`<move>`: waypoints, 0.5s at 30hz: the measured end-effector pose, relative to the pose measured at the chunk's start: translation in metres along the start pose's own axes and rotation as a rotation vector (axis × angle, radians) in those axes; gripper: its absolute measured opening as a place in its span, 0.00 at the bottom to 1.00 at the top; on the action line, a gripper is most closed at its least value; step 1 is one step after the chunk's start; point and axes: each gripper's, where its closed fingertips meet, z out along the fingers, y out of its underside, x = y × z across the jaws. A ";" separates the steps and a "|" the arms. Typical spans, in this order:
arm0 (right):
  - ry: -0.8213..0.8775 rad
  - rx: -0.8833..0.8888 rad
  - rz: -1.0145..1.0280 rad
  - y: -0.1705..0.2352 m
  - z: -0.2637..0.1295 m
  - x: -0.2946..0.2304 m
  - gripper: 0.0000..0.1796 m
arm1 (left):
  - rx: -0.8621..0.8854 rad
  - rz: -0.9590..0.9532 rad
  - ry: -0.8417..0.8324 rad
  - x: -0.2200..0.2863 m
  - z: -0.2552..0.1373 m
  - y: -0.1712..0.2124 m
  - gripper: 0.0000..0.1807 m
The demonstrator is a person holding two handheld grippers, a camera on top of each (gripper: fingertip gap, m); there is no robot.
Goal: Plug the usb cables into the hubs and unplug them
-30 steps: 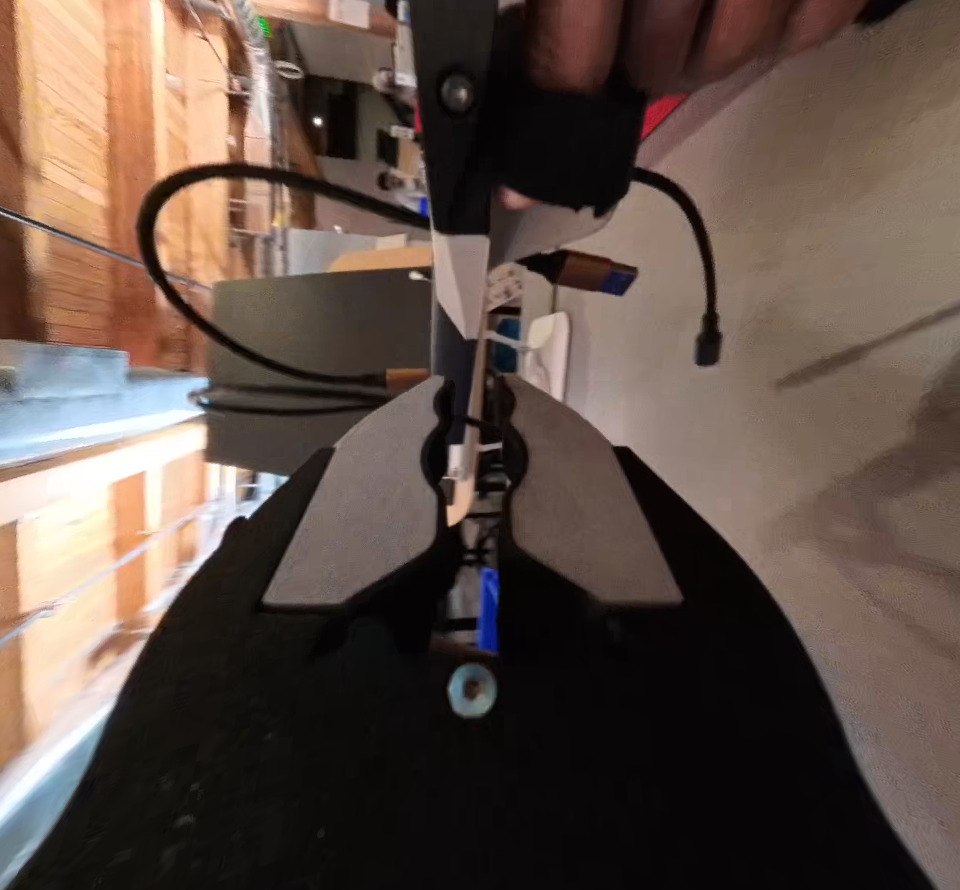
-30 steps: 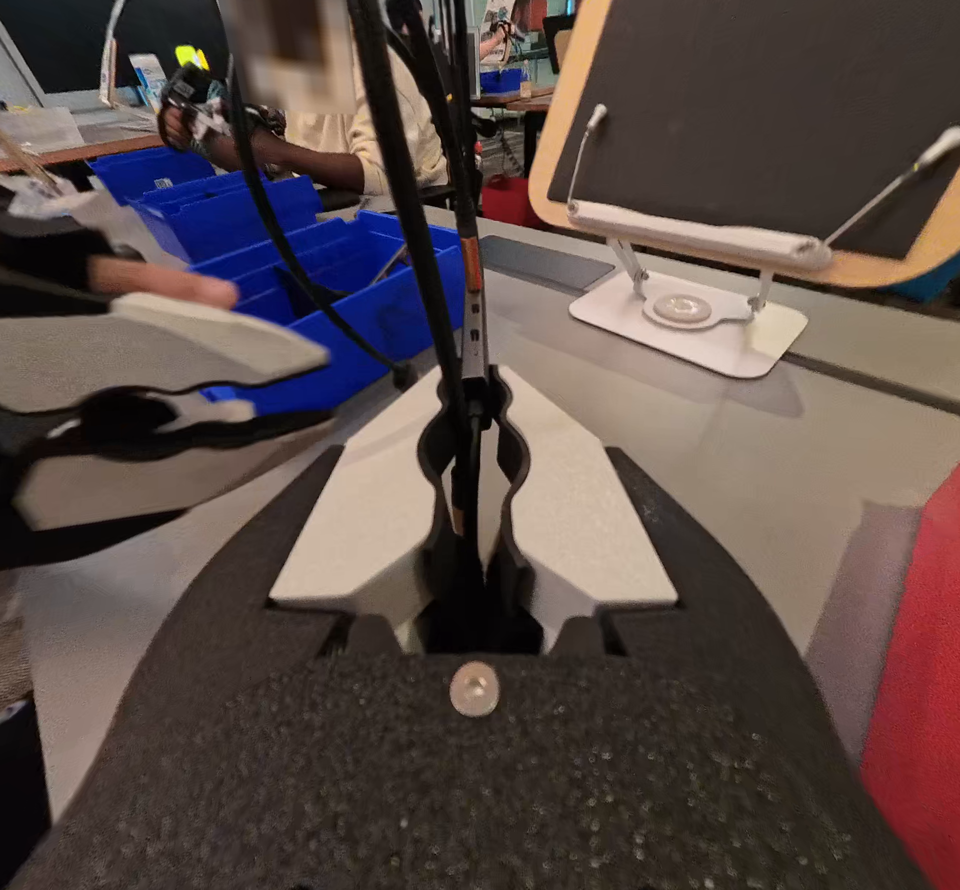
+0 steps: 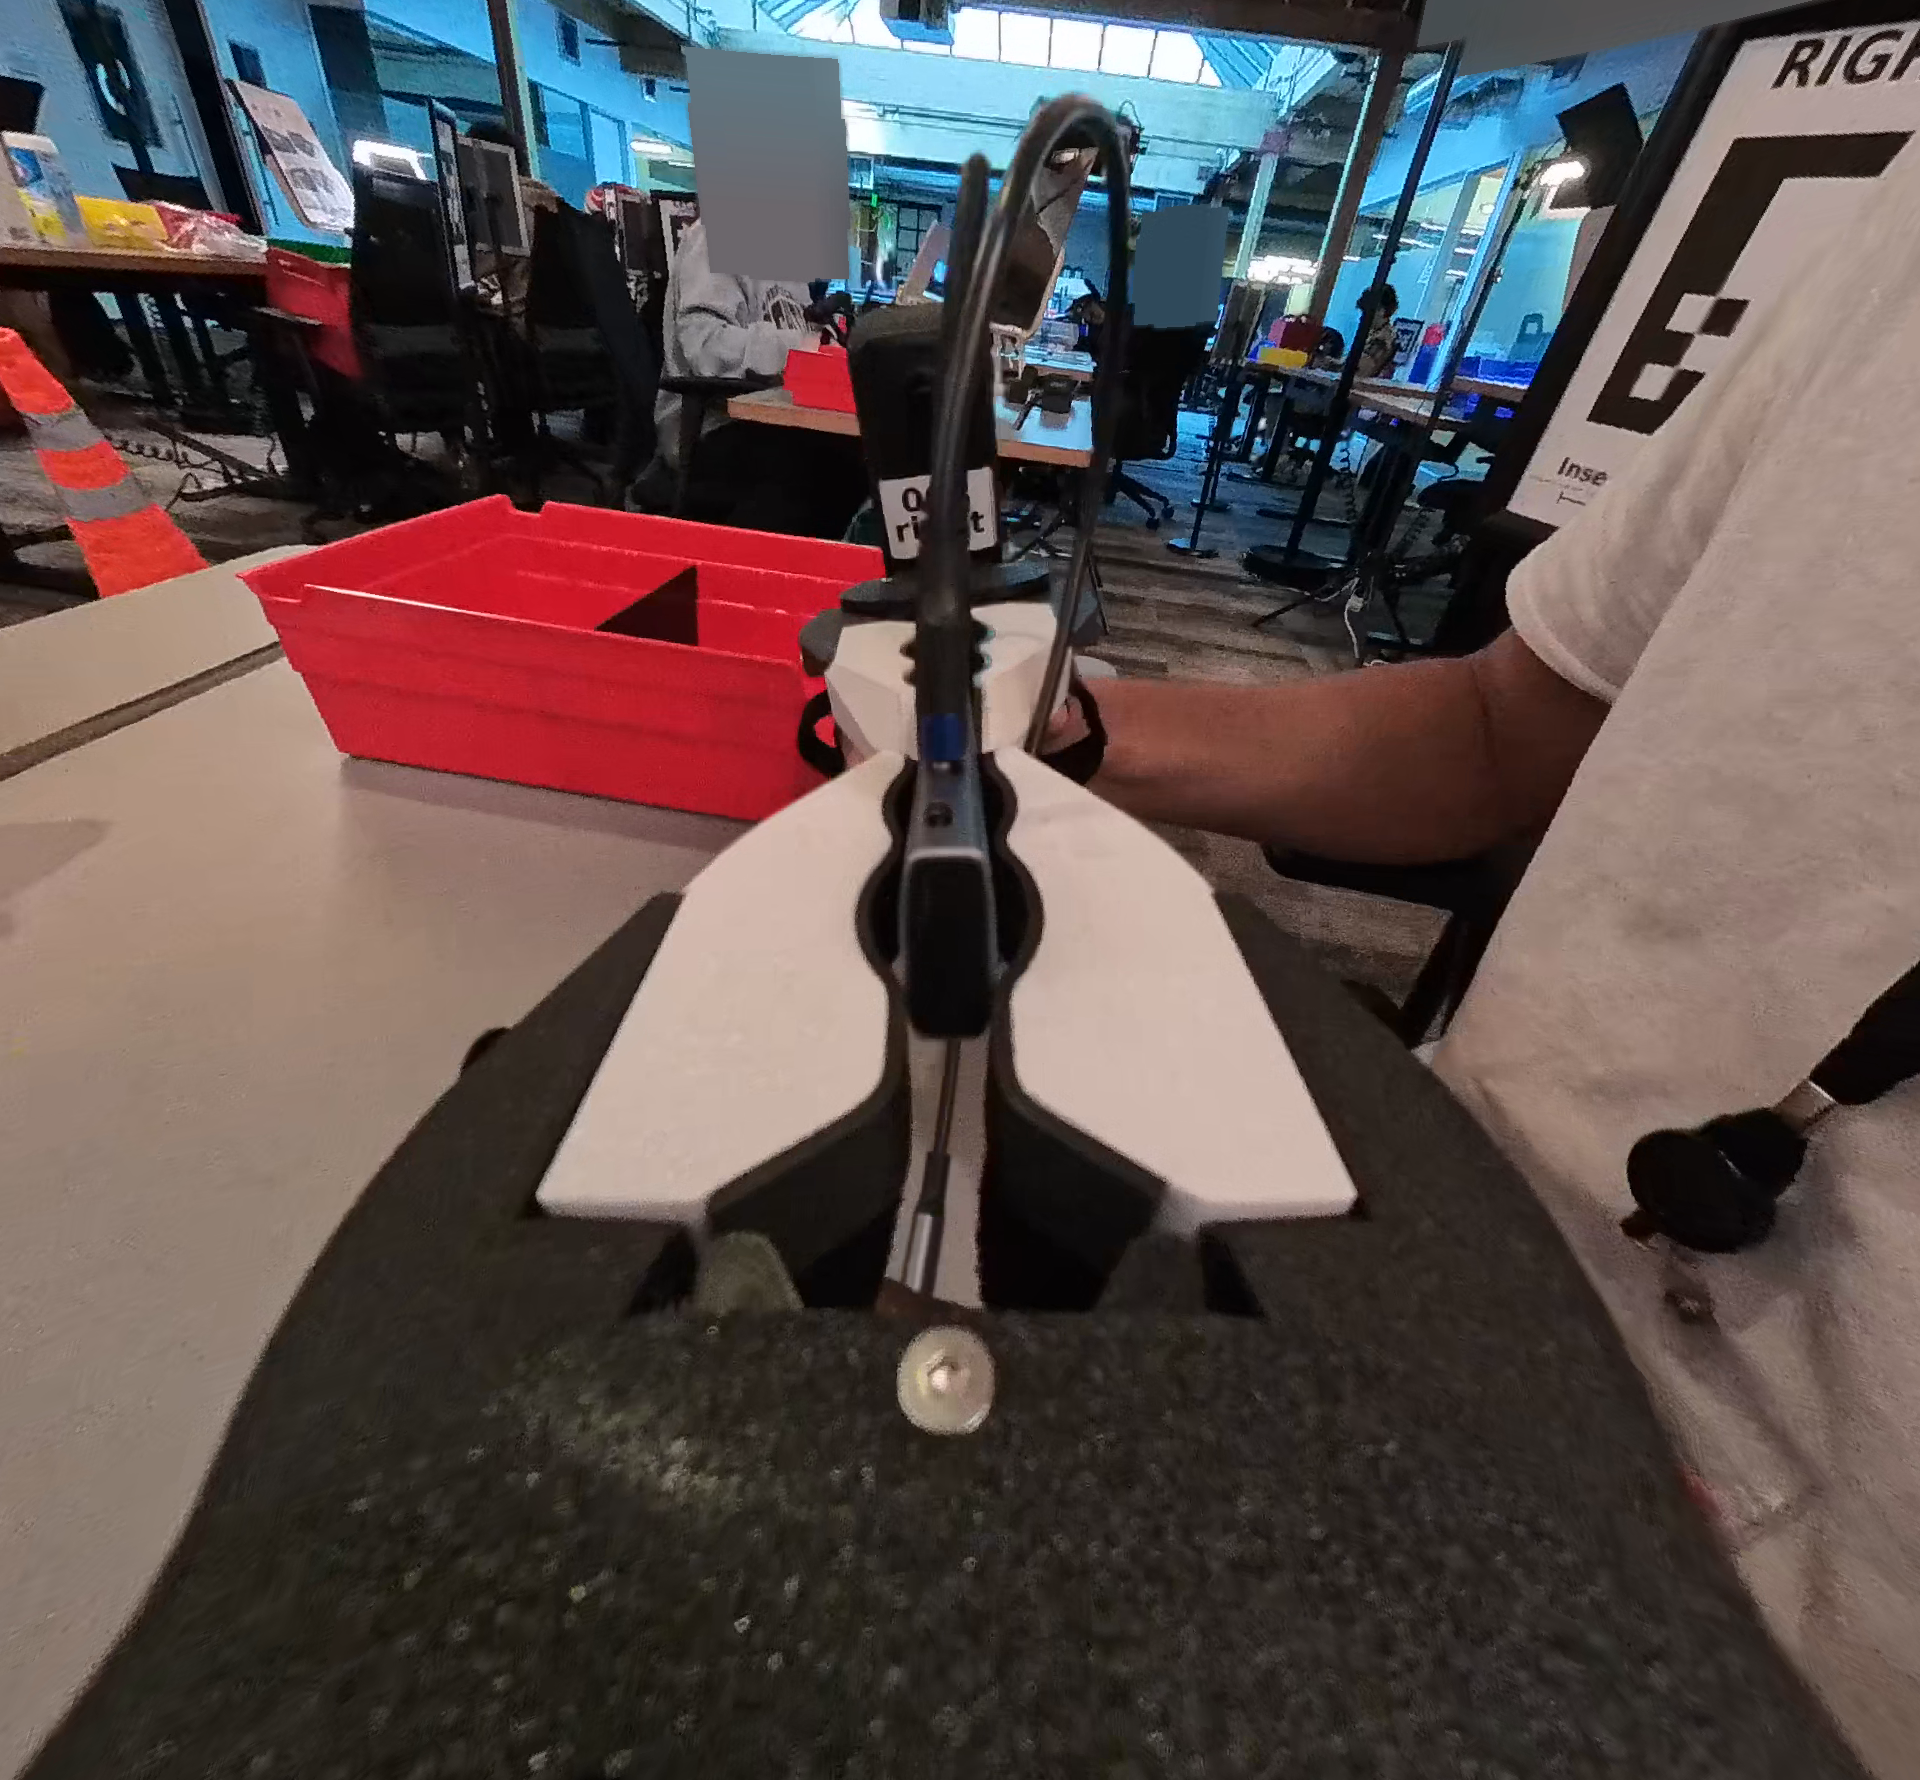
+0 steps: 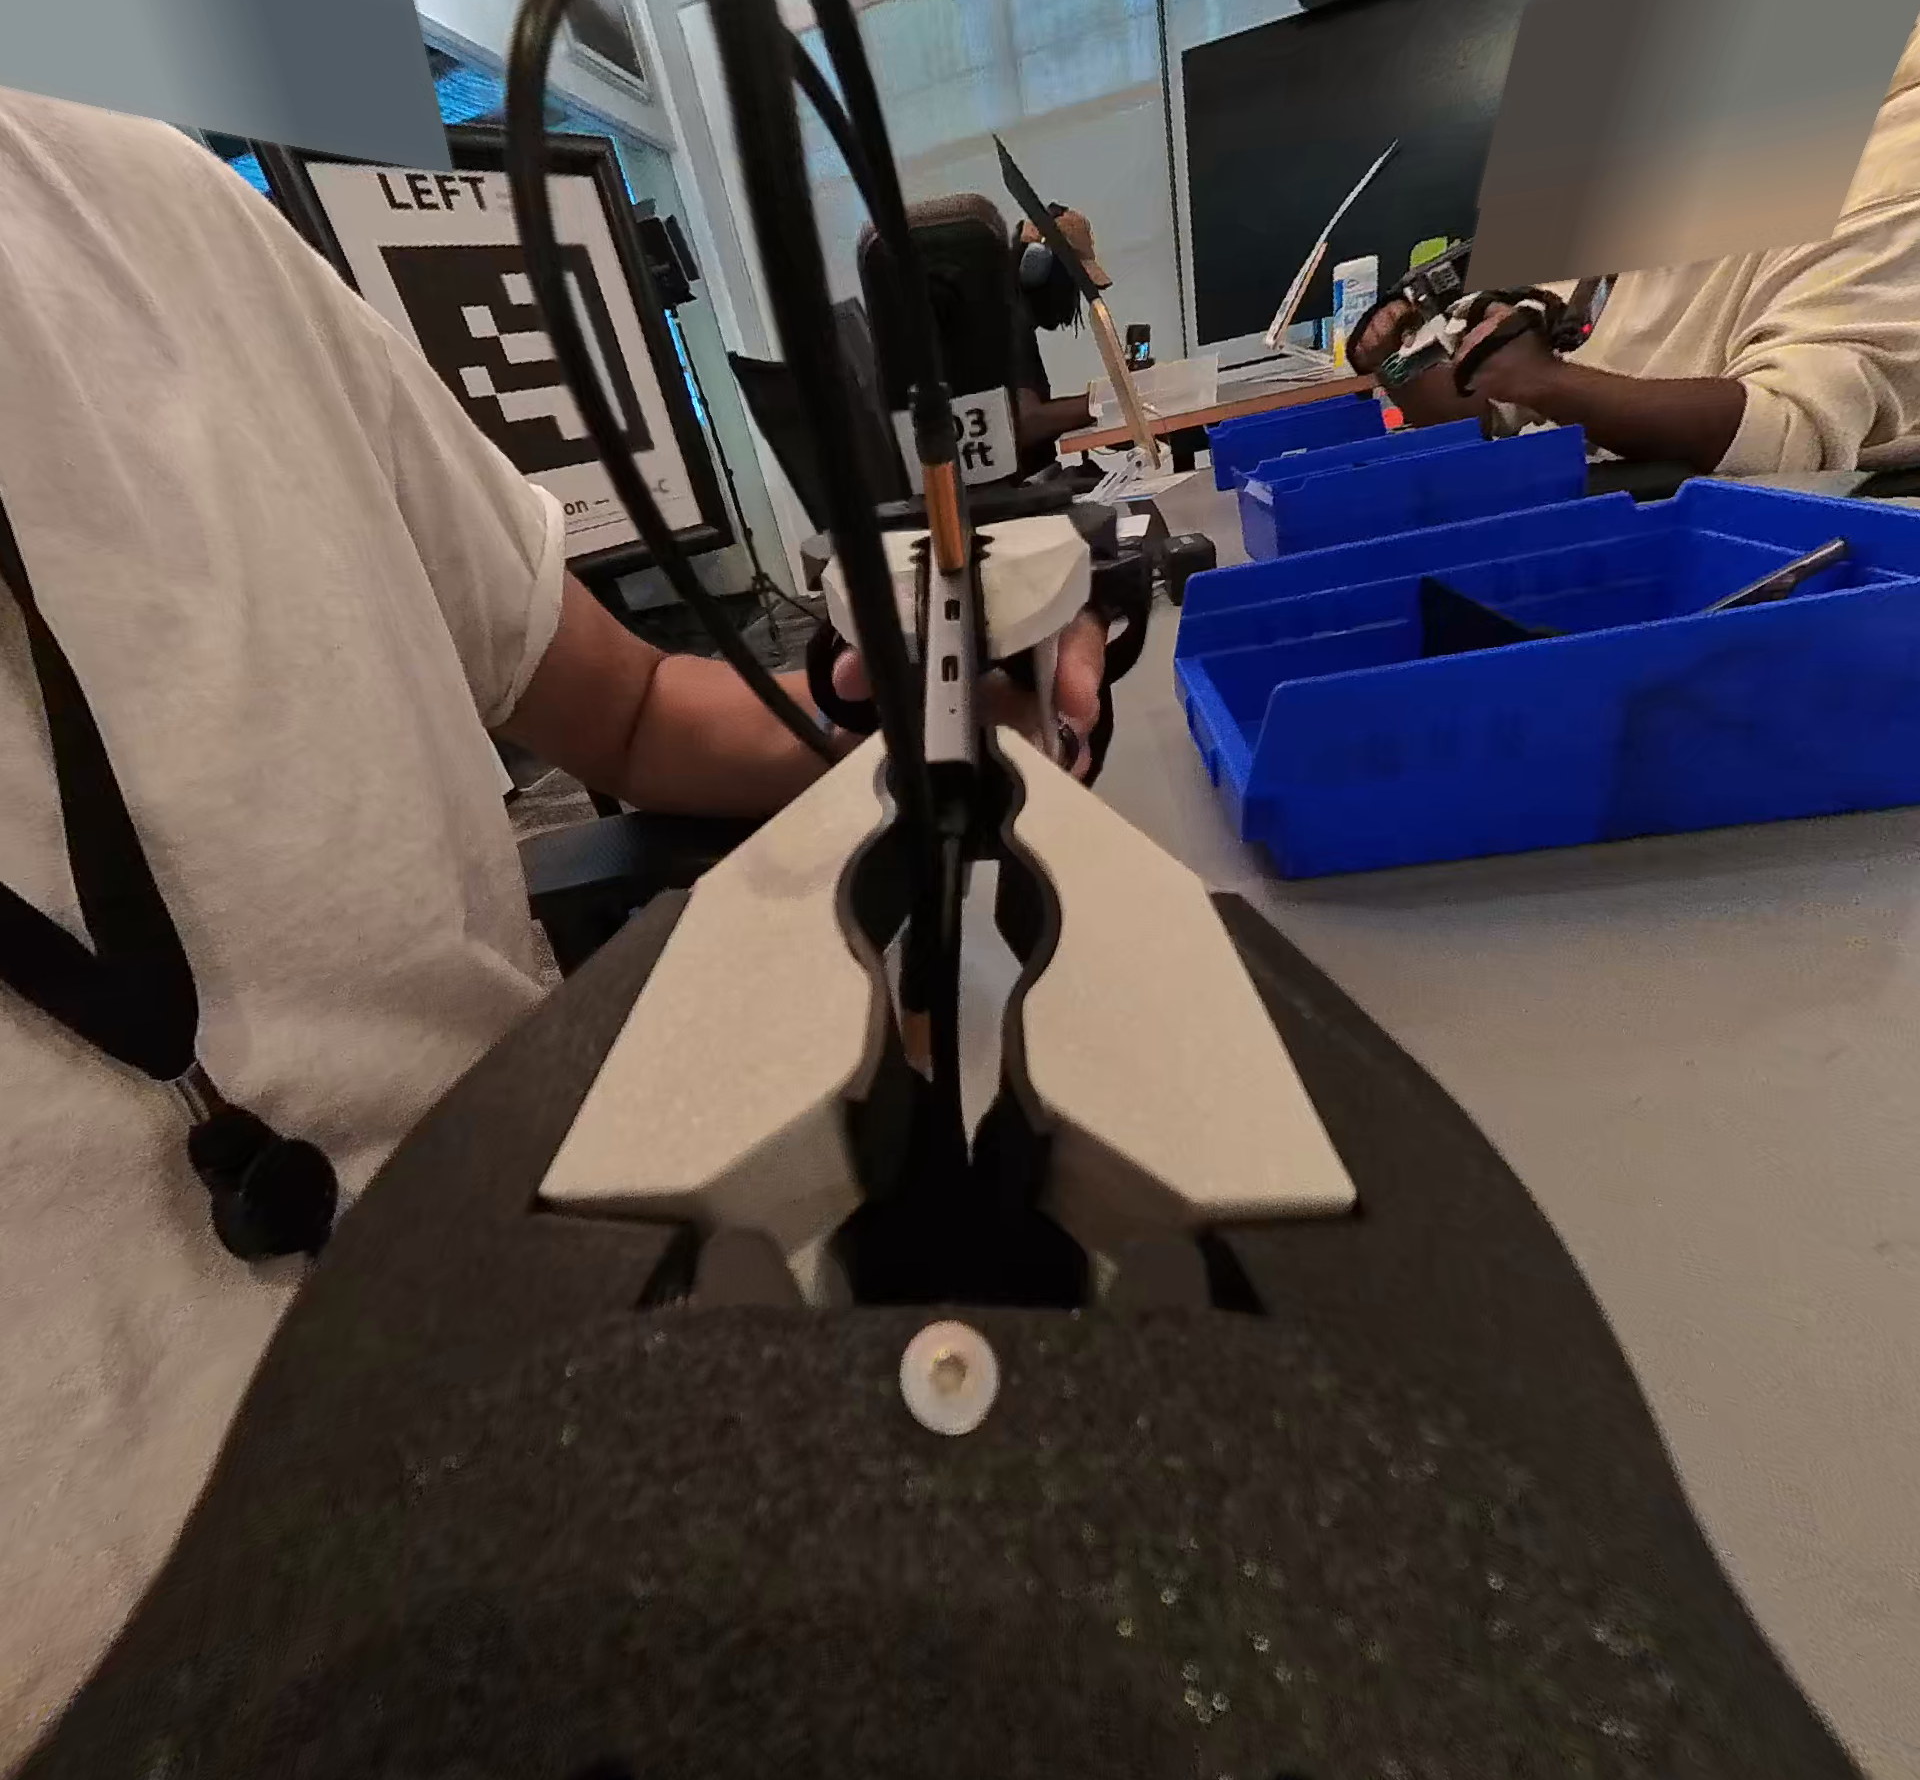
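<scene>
Here the left tongs (image 3: pixel 948 785) are clamped on the hub (image 3: pixel 943 909), held edge-on above the worktop (image 3: pixel 260 951). The right tongs (image 4: pixel 940 774), facing them at 12 o'clock, are closed on a black cable (image 4: pixel 920 857) whose blue plug (image 3: pixel 942 736) meets the hub's far end. A red bin (image 3: pixel 540 660) sits at 10 o'clock.

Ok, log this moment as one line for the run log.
left gripper: shut on hub | right gripper: shut on usb cable | plug against hub end, seating unclear | both held above table
</scene>
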 end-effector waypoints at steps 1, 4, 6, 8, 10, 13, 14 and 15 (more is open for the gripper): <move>-0.003 -0.001 0.000 0.001 0.000 0.000 0.04 | 0.004 0.005 -0.001 0.000 0.000 0.000 0.05; -0.001 0.002 -0.010 0.002 -0.001 0.000 0.04 | 0.007 -0.009 0.003 0.000 0.001 0.000 0.05; -0.002 0.011 -0.013 0.001 -0.002 0.000 0.04 | 0.020 -0.011 0.002 0.000 0.002 -0.002 0.05; -0.005 0.023 -0.012 -0.002 -0.004 -0.001 0.04 | 0.043 -0.012 0.006 0.001 0.000 -0.007 0.06; -0.002 0.015 -0.017 -0.002 -0.005 0.000 0.04 | 0.033 -0.014 0.001 0.000 -0.001 -0.007 0.06; -0.001 0.017 -0.015 -0.002 -0.004 0.000 0.04 | 0.028 0.014 -0.018 -0.001 -0.002 -0.007 0.05; -0.004 0.021 -0.010 -0.002 -0.003 0.000 0.04 | 0.035 0.021 -0.022 -0.001 -0.002 -0.008 0.05; -0.002 0.023 -0.008 -0.002 -0.003 0.000 0.04 | 0.036 0.033 -0.028 -0.001 -0.003 -0.009 0.05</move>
